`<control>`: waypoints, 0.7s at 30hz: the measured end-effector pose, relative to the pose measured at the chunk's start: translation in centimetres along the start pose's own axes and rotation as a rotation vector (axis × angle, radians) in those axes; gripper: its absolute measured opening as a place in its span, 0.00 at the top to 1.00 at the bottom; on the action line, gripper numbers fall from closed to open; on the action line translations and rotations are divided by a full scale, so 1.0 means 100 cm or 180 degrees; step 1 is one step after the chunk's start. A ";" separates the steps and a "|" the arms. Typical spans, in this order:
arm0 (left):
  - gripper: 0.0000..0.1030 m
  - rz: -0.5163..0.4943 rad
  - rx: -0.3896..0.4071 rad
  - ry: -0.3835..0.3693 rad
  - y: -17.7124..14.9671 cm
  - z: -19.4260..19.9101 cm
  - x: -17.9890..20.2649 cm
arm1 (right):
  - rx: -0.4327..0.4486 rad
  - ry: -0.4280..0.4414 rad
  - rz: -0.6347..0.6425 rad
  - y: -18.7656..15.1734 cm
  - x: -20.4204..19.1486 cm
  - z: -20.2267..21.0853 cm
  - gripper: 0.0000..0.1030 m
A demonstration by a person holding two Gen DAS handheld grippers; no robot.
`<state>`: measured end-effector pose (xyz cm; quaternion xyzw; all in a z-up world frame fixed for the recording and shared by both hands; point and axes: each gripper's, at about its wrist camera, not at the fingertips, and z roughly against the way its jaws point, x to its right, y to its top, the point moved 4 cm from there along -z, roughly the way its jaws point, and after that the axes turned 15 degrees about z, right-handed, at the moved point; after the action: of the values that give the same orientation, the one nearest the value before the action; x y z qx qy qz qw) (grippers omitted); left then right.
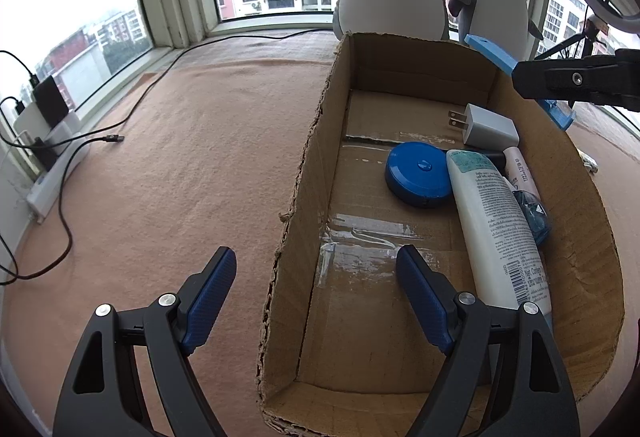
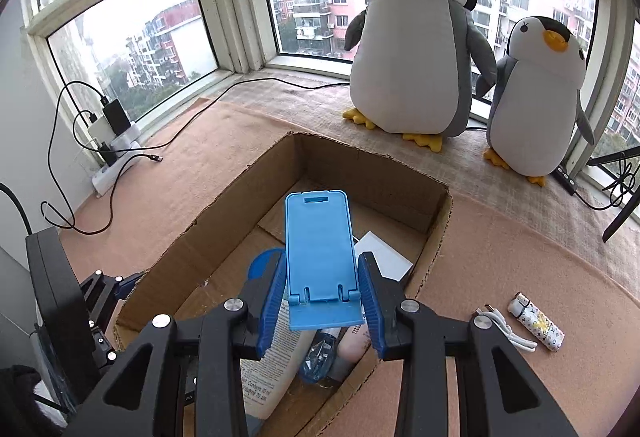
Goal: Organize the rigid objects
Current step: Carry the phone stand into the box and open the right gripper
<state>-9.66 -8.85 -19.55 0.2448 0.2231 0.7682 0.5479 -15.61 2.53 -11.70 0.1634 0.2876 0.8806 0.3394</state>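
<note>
Right tongs (image 2: 323,297): blue ribbed pads closed against both side edges of a light blue plastic folding phone stand (image 2: 320,261), gripping its lower part; the stand projects forward beyond the fingertips, held above the open brown cardboard box (image 2: 436,237).
Left tongs (image 1: 316,297): spread wide, holding nothing; one finger over the pink carpet (image 1: 180,157), the other over the box interior, straddling the box's left wall.
Box contents: round blue plastic case (image 1: 418,179), white wall charger (image 1: 486,125), white lotion bottle (image 1: 496,225), pale pink tube (image 1: 520,173), small translucent blue bottle (image 1: 534,213).
Outside the box, right side: white cable (image 2: 506,327) beside a patterned white lighter (image 2: 538,321) on the carpet.
</note>
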 end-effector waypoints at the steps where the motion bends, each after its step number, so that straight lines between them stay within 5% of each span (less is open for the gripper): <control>1: 0.19 0.0000 0.0000 0.0000 0.000 0.000 0.000 | -0.0013 0.0005 0.0009 0.001 -0.001 -0.003 0.68; 13: 0.19 -0.0001 0.0001 0.0001 0.000 0.000 0.000 | -0.0021 0.0081 0.0070 0.009 -0.011 -0.013 0.66; 14: 0.19 0.0000 0.0001 0.0001 0.000 0.000 0.000 | -0.0013 0.0079 0.0092 0.010 -0.013 -0.012 0.63; 16: 0.19 0.0000 0.0001 0.0001 0.000 0.000 0.000 | 0.0047 0.0029 0.0126 0.012 -0.014 -0.008 0.35; 21: 0.19 0.0000 0.0001 0.0001 0.000 0.000 0.000 | 0.0096 -0.0013 0.0131 0.013 -0.012 -0.002 0.27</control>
<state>-9.63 -8.86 -19.57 0.2447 0.2233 0.7682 0.5478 -15.54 0.79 -11.17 0.1761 0.2968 0.8826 0.3193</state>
